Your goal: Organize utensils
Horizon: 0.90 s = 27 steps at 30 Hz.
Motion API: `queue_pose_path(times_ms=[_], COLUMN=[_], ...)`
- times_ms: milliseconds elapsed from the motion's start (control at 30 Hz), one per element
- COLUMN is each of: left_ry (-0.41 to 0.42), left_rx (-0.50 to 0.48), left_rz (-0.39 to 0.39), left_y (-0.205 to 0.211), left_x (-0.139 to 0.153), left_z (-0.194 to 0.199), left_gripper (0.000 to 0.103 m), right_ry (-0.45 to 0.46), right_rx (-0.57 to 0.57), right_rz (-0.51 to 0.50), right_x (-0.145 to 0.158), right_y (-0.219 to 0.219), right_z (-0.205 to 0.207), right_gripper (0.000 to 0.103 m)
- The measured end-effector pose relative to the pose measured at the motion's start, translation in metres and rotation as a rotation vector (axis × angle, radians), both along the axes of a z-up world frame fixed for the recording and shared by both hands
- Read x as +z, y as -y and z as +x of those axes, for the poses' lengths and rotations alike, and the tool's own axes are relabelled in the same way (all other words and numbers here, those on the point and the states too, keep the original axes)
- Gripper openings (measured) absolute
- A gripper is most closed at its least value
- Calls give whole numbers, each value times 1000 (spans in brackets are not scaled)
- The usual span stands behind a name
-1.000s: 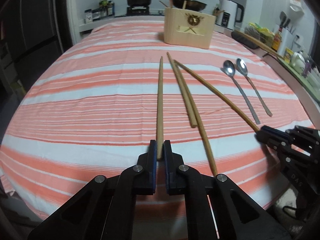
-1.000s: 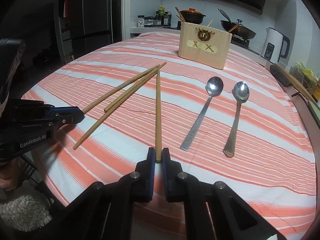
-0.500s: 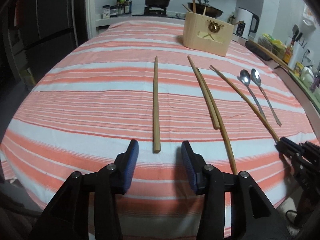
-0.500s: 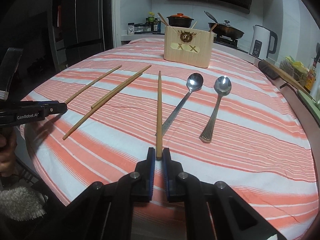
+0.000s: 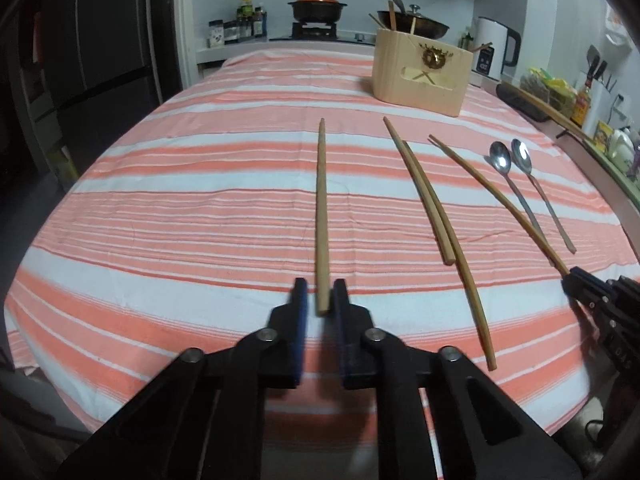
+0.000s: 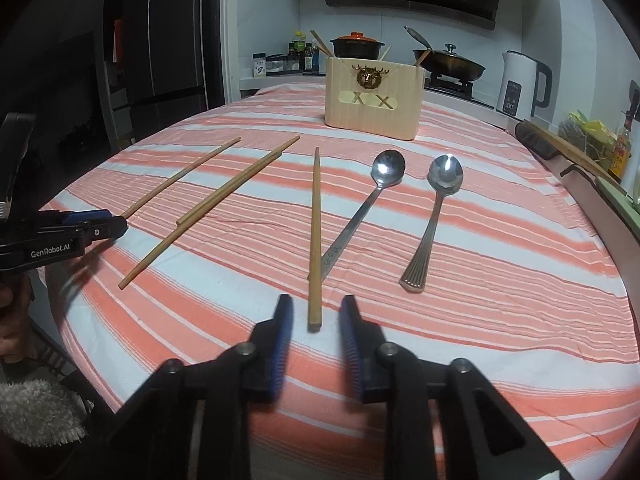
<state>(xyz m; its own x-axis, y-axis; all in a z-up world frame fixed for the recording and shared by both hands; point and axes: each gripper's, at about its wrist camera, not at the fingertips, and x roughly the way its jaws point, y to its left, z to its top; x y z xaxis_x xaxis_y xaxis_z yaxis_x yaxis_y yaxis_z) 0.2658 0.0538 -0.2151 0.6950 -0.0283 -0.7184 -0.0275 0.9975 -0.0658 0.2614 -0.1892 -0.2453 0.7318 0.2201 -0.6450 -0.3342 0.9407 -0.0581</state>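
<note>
Several wooden chopsticks and two metal spoons lie on a striped cloth, with a wooden holder box (image 5: pixel 420 80) (image 6: pixel 374 96) behind them. My left gripper (image 5: pixel 320 292) (image 6: pixel 116 224) has its blurred pads drawn in on the near end of the leftmost chopstick (image 5: pixel 322 200) (image 6: pixel 180 176). My right gripper (image 6: pixel 316 308) (image 5: pixel 576 278) stands open. The end of another chopstick (image 6: pixel 316 220) (image 5: pixel 500 200) lies between its jaws, untouched, against the handle of the left spoon (image 6: pixel 360 216). Two more chopsticks (image 5: pixel 428 200) (image 6: pixel 224 204) lie together between these. The second spoon (image 6: pixel 434 216) lies farthest right.
A stove with a pot (image 6: pixel 356 46) and a wok (image 6: pixel 448 64), a white kettle (image 6: pixel 520 84) and bottles stand behind the table. A wooden board (image 6: pixel 568 148) and packets line the right edge. A dark fridge (image 6: pixel 168 40) stands on the left, a hand at the lower left.
My left jaws opened half a second ago and have drawn back in on the leftmost chopstick. My right jaws, shut on their chopstick before, now stand apart with it lying on the cloth.
</note>
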Motion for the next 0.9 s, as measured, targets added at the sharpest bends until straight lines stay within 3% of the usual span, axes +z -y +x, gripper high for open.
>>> queue_pose_path(times_ms=[167,600,900], left_ry=[11,203,246], left_rx=[7,-19,-26], left_rz=[-37,-71,-81], left_y=[-6,-19,-26], left_x=[9,103,126], left_z=[3,-7,-1], left_gripper=[4,4,5], right_ry=[9,193,251], right_rx=[1,50,68], right_rz=[24,55,76], right_x=[13,111,139], right_y=[4,4,3], right_z=[1,-1,10], right_gripper=[7,7,7])
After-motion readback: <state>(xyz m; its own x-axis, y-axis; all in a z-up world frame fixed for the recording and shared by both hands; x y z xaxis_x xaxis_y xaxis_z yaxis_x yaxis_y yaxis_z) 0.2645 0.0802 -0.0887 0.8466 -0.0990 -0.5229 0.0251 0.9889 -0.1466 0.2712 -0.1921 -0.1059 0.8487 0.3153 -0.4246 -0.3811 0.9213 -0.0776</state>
